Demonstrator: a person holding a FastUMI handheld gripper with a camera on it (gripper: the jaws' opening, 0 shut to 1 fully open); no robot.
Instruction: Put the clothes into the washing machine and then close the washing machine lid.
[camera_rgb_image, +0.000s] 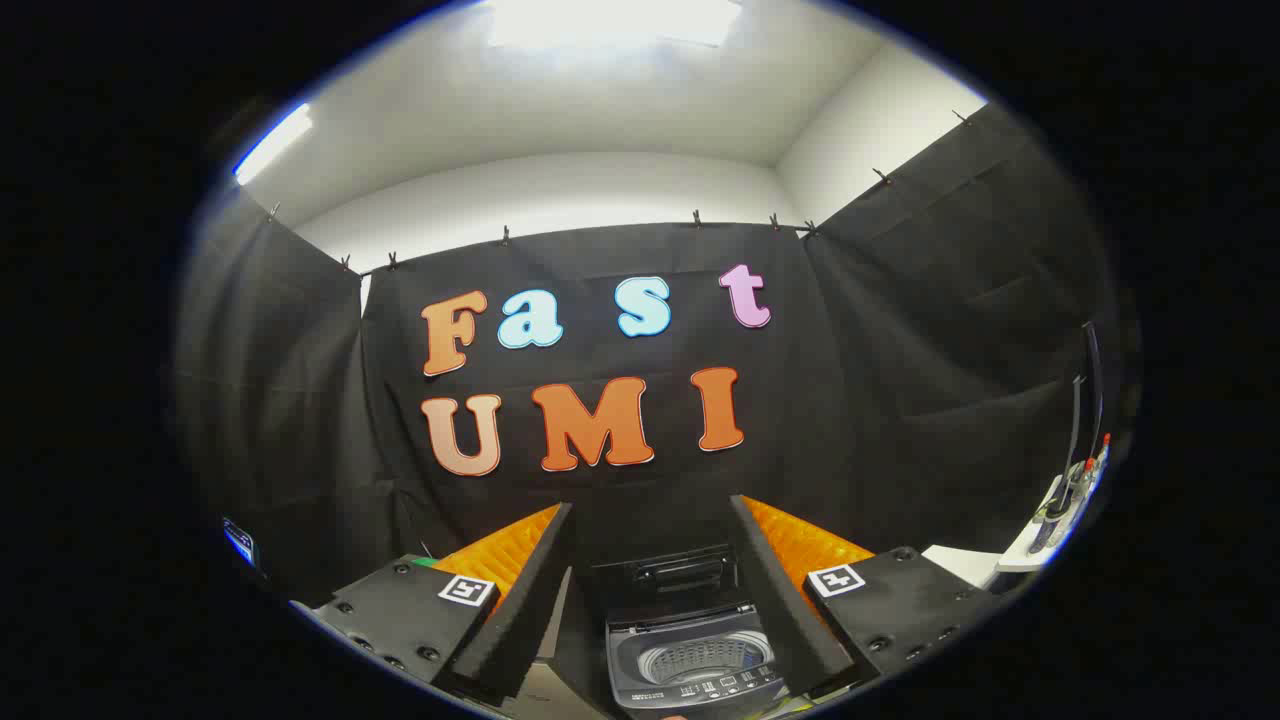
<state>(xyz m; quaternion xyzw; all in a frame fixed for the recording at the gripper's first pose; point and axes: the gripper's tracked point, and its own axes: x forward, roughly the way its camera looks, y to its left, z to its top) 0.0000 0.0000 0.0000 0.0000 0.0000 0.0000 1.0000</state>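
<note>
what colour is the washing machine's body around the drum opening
Grey, seen best in the gripper view: the small top-loading washing machine sits between the open gripper's fingers, lid up.

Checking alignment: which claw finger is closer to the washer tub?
The right finger, which overlaps the washing machine's edge; the left finger shows a gap beside it. The claw is open with nothing between its fingers, the lid raised.
</note>
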